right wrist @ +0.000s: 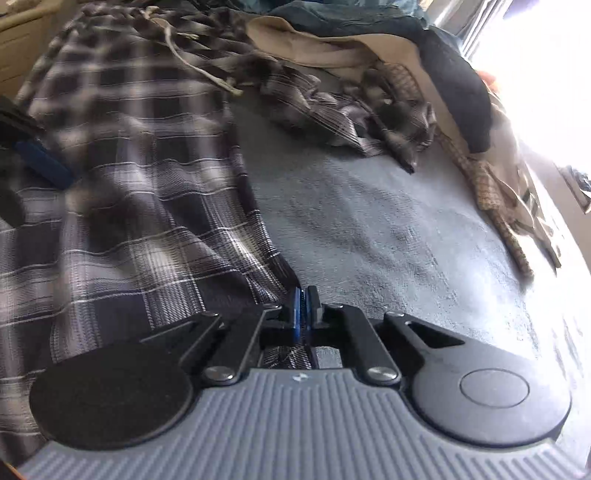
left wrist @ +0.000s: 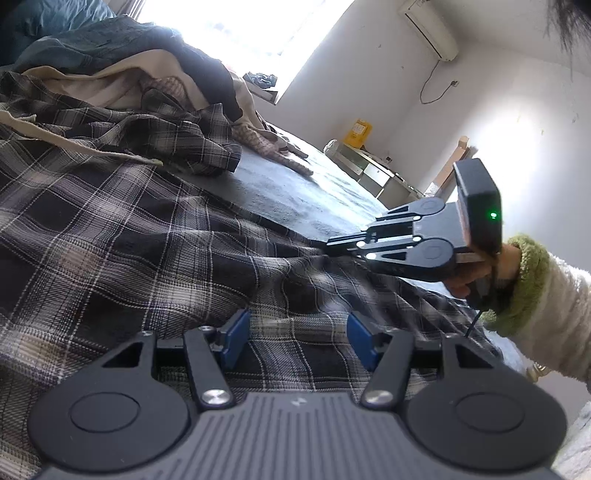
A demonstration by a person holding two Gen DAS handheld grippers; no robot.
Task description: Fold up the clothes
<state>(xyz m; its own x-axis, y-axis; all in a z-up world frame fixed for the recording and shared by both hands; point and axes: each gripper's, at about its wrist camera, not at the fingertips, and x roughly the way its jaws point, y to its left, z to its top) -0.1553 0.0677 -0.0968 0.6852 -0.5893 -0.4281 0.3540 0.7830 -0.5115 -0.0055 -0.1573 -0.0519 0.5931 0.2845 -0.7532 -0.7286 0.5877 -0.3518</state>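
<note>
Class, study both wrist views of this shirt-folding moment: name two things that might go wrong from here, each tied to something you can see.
1. The right gripper is shut on only the very edge of the plaid shirt, so the thin bite might slip when pulled.
2. The left gripper hangs open over the cloth, holding nothing; lifting one-sided may bunch the shirt.
3. The shirt's far end lies crumpled against the clothes pile and could drag it along.

White walls, bright window, wall air conditioner
</note>
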